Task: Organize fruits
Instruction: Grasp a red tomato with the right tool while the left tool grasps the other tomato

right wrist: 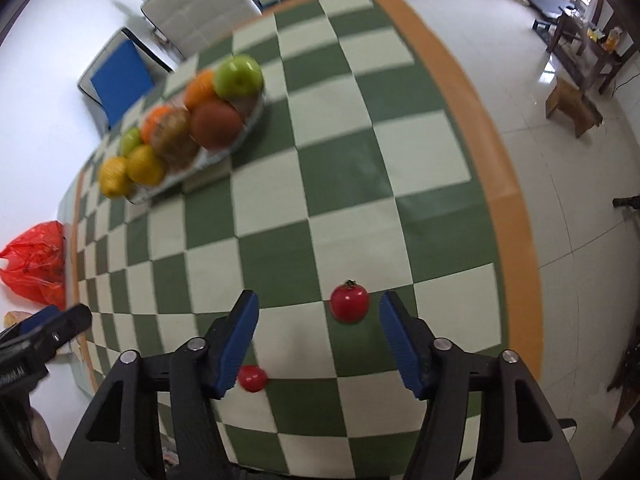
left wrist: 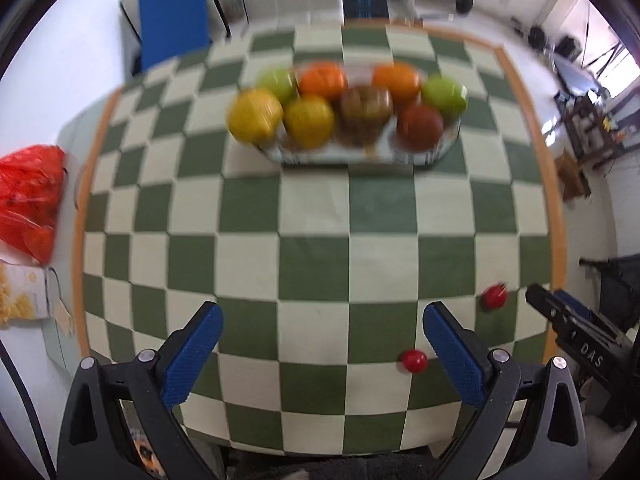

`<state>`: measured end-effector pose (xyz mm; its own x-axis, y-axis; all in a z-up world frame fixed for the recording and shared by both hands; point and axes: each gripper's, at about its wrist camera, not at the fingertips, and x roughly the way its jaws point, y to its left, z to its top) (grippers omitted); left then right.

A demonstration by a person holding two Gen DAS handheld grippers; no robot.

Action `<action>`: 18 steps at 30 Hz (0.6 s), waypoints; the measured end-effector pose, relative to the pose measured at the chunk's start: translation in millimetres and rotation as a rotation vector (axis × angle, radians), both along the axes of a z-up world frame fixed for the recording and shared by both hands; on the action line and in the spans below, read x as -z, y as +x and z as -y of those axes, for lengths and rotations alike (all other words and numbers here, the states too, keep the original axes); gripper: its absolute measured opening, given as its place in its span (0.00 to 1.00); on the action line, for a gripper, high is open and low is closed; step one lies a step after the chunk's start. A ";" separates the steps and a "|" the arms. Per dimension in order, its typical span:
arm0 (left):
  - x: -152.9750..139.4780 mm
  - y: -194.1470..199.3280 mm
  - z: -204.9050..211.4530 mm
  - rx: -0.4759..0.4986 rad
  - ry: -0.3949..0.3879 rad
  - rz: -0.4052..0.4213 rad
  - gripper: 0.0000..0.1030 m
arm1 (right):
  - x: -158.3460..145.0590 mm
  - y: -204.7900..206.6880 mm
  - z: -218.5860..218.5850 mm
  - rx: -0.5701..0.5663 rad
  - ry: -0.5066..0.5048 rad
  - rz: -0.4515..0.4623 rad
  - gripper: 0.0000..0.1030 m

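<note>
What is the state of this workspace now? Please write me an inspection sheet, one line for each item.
Surface: table under a green and cream checkered cloth with orange border.
Job's things: tray piled with yellow, green, orange and reddish fruits; two small red fruits loose on the cloth, stemmed one and smaller one.
Clutter: red plastic bag beside the table's edge.
Grippers: left gripper open, empty; right gripper open, the stemmed fruit just ahead between its fingers, not gripped.
Cables: nothing seen.
Surroundings: chair with blue seat, tiled floor, wooden stool.
</note>
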<state>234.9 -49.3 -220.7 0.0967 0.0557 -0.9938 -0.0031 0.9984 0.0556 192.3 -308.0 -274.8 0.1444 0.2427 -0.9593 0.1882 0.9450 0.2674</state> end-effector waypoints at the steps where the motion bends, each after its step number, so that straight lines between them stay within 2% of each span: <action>1: 15.3 -0.9 4.2 0.006 -0.002 -0.037 0.99 | 16.6 1.8 -0.7 -0.003 0.001 -0.021 0.60; 5: 67.9 -9.5 17.3 0.013 -0.020 -0.192 0.90 | 52.8 7.4 -7.6 -0.038 -0.004 -0.063 0.50; 8: 86.3 -18.1 27.1 0.021 -0.059 -0.251 0.88 | 64.6 8.6 -15.5 -0.083 -0.047 -0.074 0.43; 10: 93.4 -23.4 36.8 0.041 -0.093 -0.280 0.88 | 71.5 6.2 -15.5 -0.093 -0.038 -0.087 0.32; 15: 107.0 -37.3 73.6 0.129 -0.136 -0.336 0.88 | 68.7 0.4 -9.1 -0.083 -0.021 -0.080 0.32; 16: 111.2 -40.0 81.6 0.152 -0.139 -0.347 0.85 | 67.7 -0.3 -6.5 -0.079 -0.018 -0.080 0.32; 17: 115.7 -41.9 86.9 0.167 -0.133 -0.359 0.76 | 65.3 -0.7 -3.2 -0.074 -0.017 -0.076 0.32; 18: 121.5 -45.2 93.0 0.180 -0.132 -0.381 0.71 | 62.9 -0.7 -0.4 -0.070 -0.017 -0.072 0.32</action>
<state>189.7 -142.3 -342.2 -0.2818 -0.0581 -0.9577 0.1678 0.9798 -0.1088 191.6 -307.7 -337.7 0.0584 0.2337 -0.9705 0.1393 0.9608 0.2397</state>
